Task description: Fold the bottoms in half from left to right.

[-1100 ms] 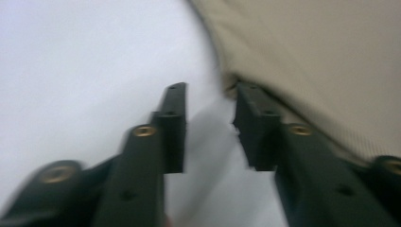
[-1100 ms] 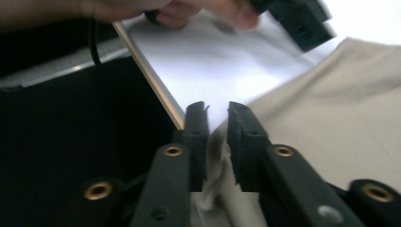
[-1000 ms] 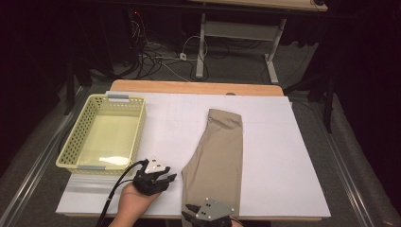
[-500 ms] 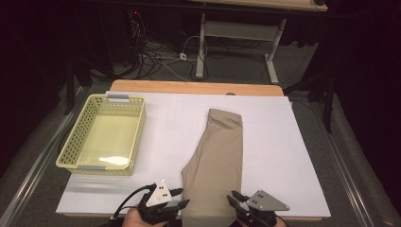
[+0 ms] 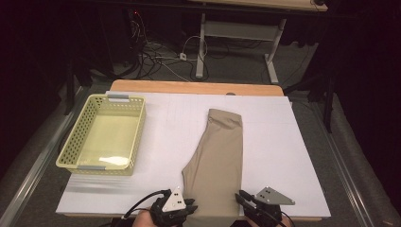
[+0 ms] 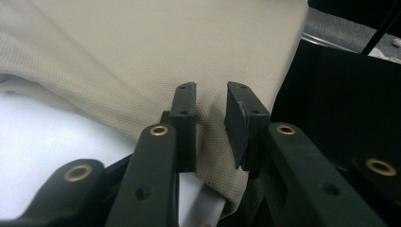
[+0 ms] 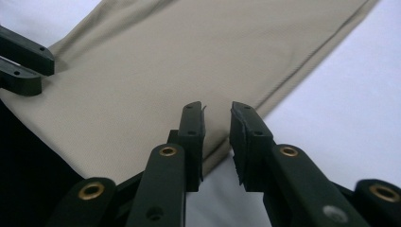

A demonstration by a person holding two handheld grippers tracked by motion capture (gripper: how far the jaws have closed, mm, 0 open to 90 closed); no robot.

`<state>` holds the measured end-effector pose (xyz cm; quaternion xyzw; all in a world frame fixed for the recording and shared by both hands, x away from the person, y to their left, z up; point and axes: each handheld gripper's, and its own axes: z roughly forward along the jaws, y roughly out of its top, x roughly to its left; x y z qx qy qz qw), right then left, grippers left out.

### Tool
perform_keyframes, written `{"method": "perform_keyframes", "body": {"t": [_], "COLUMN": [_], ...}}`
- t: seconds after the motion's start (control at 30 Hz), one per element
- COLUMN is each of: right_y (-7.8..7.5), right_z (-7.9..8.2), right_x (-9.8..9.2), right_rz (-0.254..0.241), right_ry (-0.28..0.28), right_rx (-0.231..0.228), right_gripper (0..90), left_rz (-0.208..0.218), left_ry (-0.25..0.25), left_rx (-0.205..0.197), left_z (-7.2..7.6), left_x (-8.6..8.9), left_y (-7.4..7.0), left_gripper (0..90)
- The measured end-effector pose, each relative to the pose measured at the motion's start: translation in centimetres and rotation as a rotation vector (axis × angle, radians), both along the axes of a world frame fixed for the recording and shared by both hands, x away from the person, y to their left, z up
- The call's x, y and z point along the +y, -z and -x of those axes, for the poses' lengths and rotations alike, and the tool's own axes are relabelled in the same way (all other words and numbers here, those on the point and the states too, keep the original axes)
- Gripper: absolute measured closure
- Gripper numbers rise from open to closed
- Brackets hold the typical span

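A folded beige garment [image 5: 218,158] lies lengthwise on the white table sheet [image 5: 283,142], its near end reaching the table's front edge, where a person's two hand-held grippers flank it. The left gripper [image 5: 189,207] sits at the garment's near left corner; the right gripper [image 5: 242,197] sits at the near right corner. In the left gripper view, its jaws have just been closing and stand a narrow gap apart, with the cloth's [image 6: 142,61] corner lying between the pads [image 6: 185,113] but not pinched, so the gripper counts as released. In the right gripper view, the jaws likewise stand slightly parted over the garment's [image 7: 165,61] hemmed edge, gripping nothing, and the other gripper's jaw tips [image 7: 23,64] show at far left resting at the fabric's opposite corner. The high view alone takes in the yellow plastic basket [image 5: 75,142], empty, well apart from the garment at the sheet's left side, with bare white sheet open to the right of the cloth and between cloth and basket. Beyond the sheet a strip of wooden tabletop [image 5: 194,87] shows, then a dark floor with tangled cables [image 5: 156,56] and a table frame [image 5: 236,33]. No brand, label or legible writing is visible on any item.
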<state>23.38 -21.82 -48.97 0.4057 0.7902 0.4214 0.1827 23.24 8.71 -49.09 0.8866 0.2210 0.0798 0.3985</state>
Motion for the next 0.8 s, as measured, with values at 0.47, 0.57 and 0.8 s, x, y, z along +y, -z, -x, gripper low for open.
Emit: {"method": "perform_keyframes", "body": {"t": [0.47, 0.57, 0.8], "right_y": [-0.5, -0.6, -0.7], "right_z": [0.0, 0.1, -0.1], "right_x": [-0.5, -1.0, -1.0], "right_rz": [0.027, 0.022, -0.003], "right_ry": [0.007, 0.018, 0.011], "right_rx": [-0.025, -0.019, -0.025], "right_gripper": [90.0, 90.0, 76.8], "left_rz": [0.049, 0.041, 0.083], "left_ry": [-0.007, -0.008, -0.057], "left_rx": [0.012, 0.023, 0.032], "left_z": [0.2, 0.1, -0.6], "left_x": [-0.3, -0.4, 0.8], "left_y": [-0.5, -0.3, -0.3], "left_gripper": [85.3, 84.8, 63.8]}}
